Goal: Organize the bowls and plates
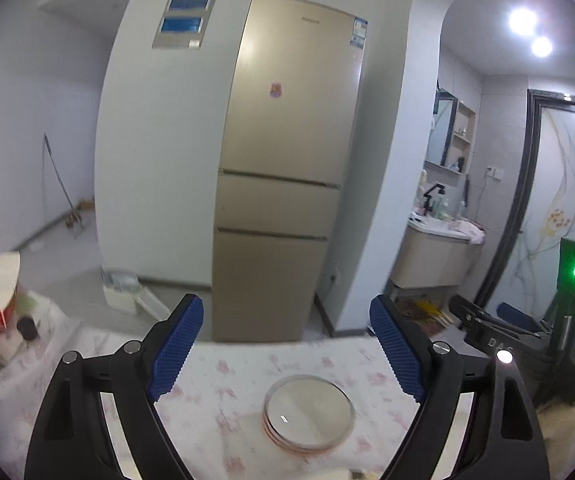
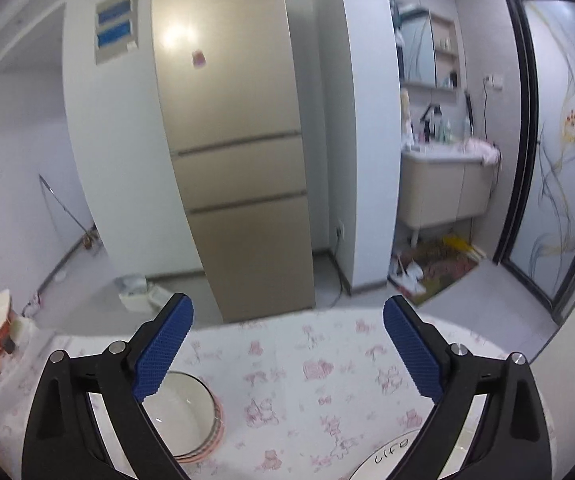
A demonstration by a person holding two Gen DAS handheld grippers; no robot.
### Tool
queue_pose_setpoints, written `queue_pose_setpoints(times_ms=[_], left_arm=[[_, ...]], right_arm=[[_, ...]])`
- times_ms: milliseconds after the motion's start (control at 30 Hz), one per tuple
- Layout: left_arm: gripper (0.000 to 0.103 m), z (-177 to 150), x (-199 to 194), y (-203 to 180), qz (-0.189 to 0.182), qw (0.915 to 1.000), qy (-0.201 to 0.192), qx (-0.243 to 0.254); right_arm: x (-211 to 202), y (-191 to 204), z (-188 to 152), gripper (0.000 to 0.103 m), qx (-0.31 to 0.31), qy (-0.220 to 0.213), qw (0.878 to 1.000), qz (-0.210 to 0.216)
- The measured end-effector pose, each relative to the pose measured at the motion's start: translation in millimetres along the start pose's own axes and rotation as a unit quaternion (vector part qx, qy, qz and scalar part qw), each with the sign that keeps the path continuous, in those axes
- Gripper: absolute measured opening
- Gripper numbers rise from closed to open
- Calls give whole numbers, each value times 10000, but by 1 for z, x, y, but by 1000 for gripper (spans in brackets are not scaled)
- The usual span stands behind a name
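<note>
While both claws gape, plate stack (image 1: pixel 309 414) lies flat.

Cool, even indoor light is filling both fisheye views; 2 ceiling lamps (image 1: pixel 527 30) are flaring white, glare is glinting off the fridge door (image 2: pixel 179 38), and edges are bending, darkening and blurring.

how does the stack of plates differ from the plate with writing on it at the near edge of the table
The stack of plates is several dishes piled up with pinkish rims showing at its side; the plate with writing looks single. The stack's top face is plain, while the other bears dark handwritten marks. The stack shows nearly whole; the written plate is cut off by the frame. Both are round, pale, and rest on the floral tablecloth.
</note>
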State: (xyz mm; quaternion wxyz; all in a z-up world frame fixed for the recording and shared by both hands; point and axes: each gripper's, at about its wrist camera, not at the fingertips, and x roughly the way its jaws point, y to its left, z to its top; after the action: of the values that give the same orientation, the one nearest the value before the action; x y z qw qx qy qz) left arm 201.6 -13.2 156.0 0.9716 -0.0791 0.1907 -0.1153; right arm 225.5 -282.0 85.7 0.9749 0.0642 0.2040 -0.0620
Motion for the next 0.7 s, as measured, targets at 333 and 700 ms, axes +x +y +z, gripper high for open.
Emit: queue_pose_setpoints(times_ms=[333, 700], left_arm=[[92, 21, -124, -11, 130, 9946, -975, 321], [103, -6, -233, 0, 498, 9783, -1998, 247]], right_arm=[[-89, 19, 14, 102, -22, -1134, 9924, 481], [-176, 36, -1, 102, 127, -1967, 9748, 1048]])
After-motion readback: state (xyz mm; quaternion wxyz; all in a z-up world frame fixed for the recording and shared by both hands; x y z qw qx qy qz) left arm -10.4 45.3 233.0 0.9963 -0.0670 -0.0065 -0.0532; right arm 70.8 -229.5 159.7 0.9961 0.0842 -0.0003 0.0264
